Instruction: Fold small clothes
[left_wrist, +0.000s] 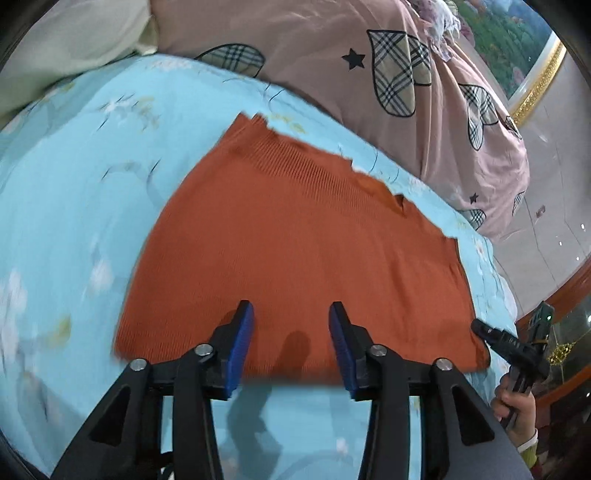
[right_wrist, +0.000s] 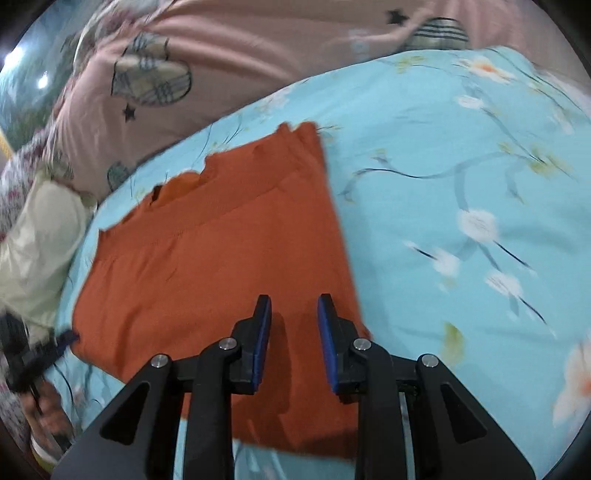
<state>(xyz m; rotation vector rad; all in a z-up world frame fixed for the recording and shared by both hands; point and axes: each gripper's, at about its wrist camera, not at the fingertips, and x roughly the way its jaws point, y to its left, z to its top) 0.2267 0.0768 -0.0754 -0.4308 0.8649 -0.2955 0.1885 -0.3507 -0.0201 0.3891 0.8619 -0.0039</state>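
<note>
Orange garment spread flat on blue floral sheet, folded, ribbed band at far end. Left gripper released, empty, poised over near hem. Right gripper released, empty, poised over near right corner. Pink quilt beyond garment, apart from it.

surface: bed with light-blue floral sheet | on it: folded orange knit garment, lying flat | at far edge: pink quilt with plaid hearts
</note>
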